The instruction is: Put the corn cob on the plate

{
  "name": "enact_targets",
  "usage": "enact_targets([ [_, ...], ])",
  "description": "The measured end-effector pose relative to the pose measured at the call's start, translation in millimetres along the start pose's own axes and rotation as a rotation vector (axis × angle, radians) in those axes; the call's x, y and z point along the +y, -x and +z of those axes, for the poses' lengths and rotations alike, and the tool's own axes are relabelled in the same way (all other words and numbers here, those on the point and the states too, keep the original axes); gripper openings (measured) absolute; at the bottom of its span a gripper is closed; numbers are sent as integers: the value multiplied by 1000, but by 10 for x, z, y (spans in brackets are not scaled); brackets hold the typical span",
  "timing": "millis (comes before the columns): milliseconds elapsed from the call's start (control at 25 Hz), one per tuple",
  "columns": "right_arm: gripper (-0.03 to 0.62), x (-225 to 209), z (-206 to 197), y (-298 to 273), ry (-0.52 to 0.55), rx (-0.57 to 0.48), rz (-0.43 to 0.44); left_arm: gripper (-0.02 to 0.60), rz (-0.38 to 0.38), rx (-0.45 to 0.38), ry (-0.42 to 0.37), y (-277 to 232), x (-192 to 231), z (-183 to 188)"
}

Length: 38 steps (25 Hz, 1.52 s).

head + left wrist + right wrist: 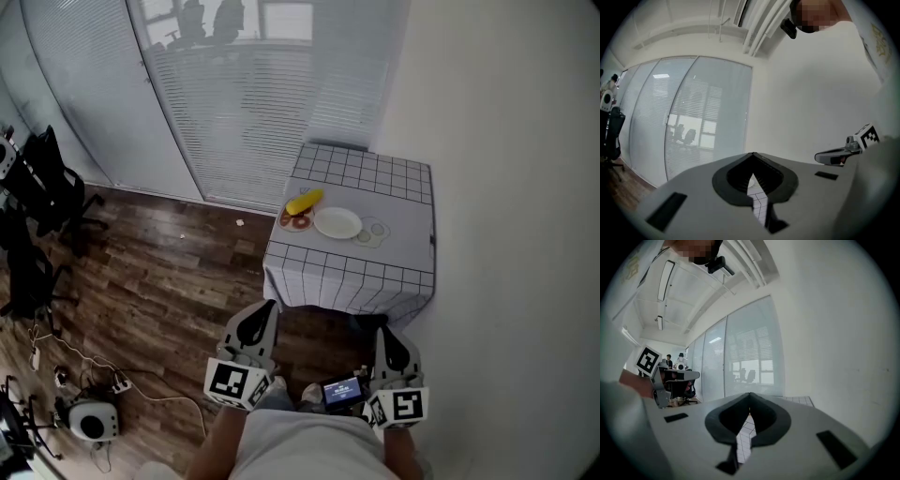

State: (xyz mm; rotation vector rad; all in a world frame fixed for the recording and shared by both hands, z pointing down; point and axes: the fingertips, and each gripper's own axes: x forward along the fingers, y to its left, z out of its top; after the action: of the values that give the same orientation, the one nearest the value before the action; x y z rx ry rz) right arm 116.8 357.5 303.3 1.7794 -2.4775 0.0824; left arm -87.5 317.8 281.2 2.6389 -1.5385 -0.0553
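A yellow corn cob [304,202] lies on a small patterned dish [294,220] at the left side of a table [394,258] with a checked cloth. A white plate [337,223] sits just right of it, with nothing on it. My left gripper [265,307] and right gripper [387,335] hang near the person's body, in front of the table and well short of it. Both are shut with nothing held. In the left gripper view the left gripper [753,157] points level over the cloth; the right gripper [749,396] does the same in the right gripper view.
The table stands against a white wall [506,141] on the right, with glass partitions and blinds [234,84] behind. Office chairs [42,183] stand on the wood floor at left. A cable and a small round device [92,420] lie on the floor near the person's feet.
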Motion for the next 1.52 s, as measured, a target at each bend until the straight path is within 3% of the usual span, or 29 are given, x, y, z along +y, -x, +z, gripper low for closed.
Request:
enact_targets([
  [480,6,-295,-31,-360,-15,5,-5,8,19,15,-18,-406,126,-37],
  [1200,6,-589,98,-1927,-49,19,-67,8,-15,29,-5,-1728,1200,10],
  [1520,6,-751,99,-2337,-47,23,-103,8,-44,44,-22,-2174,1500,21],
])
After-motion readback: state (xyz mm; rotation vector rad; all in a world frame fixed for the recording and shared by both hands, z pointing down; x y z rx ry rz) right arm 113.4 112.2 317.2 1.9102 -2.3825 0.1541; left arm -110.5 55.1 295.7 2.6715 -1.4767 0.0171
